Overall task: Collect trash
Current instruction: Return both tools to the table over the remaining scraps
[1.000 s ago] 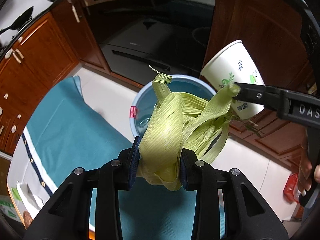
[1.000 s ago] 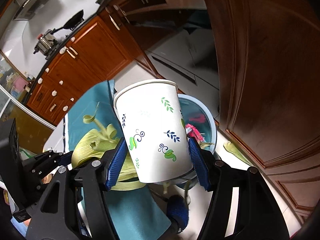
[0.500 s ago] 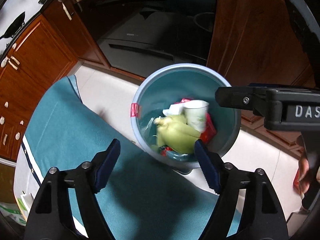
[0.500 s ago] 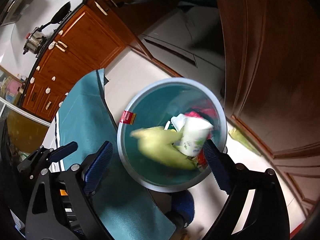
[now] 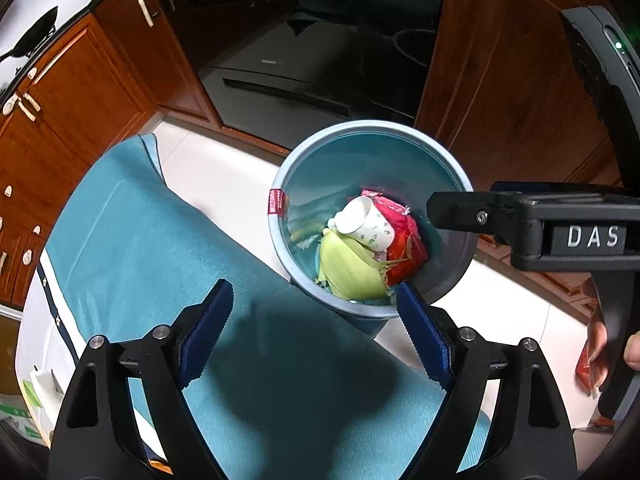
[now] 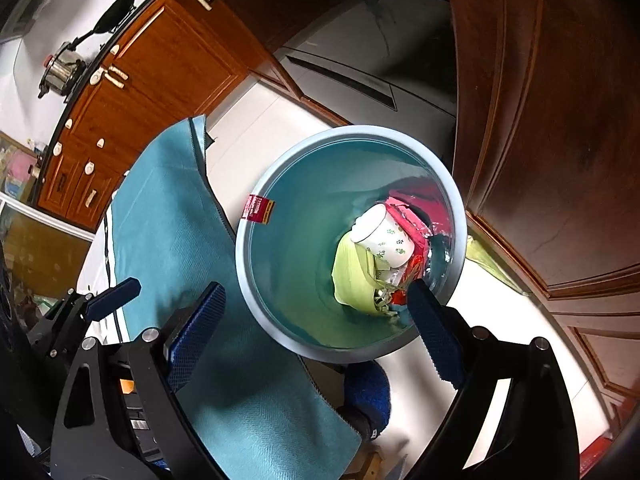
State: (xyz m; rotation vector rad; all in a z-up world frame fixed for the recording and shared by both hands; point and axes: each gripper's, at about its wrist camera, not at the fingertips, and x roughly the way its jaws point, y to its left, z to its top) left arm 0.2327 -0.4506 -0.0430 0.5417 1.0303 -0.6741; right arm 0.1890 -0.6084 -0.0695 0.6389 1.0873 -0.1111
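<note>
A light blue trash bin (image 5: 320,152) stands on the floor beside the table, also in the right wrist view (image 6: 280,160). Inside lie a white paper cup with leaf print (image 5: 366,226) (image 6: 384,240), green corn husks (image 5: 348,268) (image 6: 352,276) and a red wrapper (image 5: 402,236) (image 6: 408,216). My left gripper (image 5: 312,332) is open and empty above the table edge near the bin. My right gripper (image 6: 316,332) is open and empty over the bin; one of its fingers (image 5: 480,212) shows in the left wrist view.
A teal cloth (image 5: 140,248) covers the table on the left. Wooden cabinets (image 5: 72,92) and a dark oven (image 5: 300,40) stand behind the bin. A wooden door (image 6: 540,120) is on the right. A husk piece (image 6: 486,258) lies on the floor beside the bin.
One second ago my left gripper held the corn husks and my right held the paper cup. Both opened; the husks and cup dropped into the bin and now lie still.
</note>
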